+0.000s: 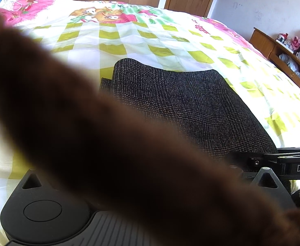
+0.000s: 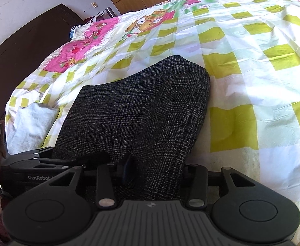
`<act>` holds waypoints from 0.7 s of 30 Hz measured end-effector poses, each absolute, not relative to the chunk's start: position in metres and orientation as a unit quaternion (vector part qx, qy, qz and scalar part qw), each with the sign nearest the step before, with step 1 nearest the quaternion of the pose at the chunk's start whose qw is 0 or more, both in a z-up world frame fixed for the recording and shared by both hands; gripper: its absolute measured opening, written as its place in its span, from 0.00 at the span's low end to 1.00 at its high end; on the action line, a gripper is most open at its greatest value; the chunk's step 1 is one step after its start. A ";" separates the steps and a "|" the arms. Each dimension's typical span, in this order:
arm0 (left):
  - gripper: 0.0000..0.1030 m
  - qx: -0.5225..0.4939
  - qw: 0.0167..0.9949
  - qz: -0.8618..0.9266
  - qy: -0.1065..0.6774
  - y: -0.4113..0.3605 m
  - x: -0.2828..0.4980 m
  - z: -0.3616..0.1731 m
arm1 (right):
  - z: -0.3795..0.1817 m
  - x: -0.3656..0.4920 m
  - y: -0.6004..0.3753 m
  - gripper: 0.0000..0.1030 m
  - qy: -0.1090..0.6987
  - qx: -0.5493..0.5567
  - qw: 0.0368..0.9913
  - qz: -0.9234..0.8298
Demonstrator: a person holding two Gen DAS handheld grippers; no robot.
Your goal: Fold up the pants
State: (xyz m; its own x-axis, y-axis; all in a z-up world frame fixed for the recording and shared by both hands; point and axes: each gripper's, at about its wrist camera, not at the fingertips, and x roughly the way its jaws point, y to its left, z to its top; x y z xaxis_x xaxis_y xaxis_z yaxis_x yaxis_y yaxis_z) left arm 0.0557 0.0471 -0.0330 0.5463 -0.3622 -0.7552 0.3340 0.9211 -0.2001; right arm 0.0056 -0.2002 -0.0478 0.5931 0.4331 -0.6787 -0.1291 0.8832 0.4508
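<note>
The dark tweed pants (image 2: 137,110) lie folded on the checked bed cover (image 2: 252,65), their near edge clenched in the right tongs (image 2: 150,176), while a blurred brown shape hides the left tongs (image 2: 68,160), so I cannot tell their state.

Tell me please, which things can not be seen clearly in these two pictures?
- Left gripper: in the left wrist view a blurred brown shape hides its fingers; open or shut is unclear.
- Pants: the near edge lies behind the right gripper in the right wrist view, so the grip itself is hidden.
- White cloth: partly behind the pants; its kind is unclear.
</note>
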 end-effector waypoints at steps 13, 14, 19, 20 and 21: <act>0.99 -0.022 0.886 -0.213 0.411 0.050 0.050 -0.024 | -0.044 0.004 -0.197 0.52 0.410 0.164 0.884 0.157; 0.99 -0.020 0.886 -0.212 0.413 0.049 0.050 -0.025 | -0.045 0.004 -0.196 0.53 0.412 0.163 0.883 0.157; 1.00 0.002 0.884 -0.204 0.420 0.042 0.050 -0.029 | -0.048 0.007 -0.192 0.60 0.416 0.154 0.882 0.158; 1.00 0.002 0.883 -0.204 0.422 0.042 0.051 -0.029 | -0.049 0.007 -0.191 0.62 0.416 0.152 0.882 0.160; 1.00 0.001 0.883 -0.203 0.424 0.043 0.051 -0.029 | -0.049 0.008 -0.191 0.63 0.416 0.152 0.882 0.161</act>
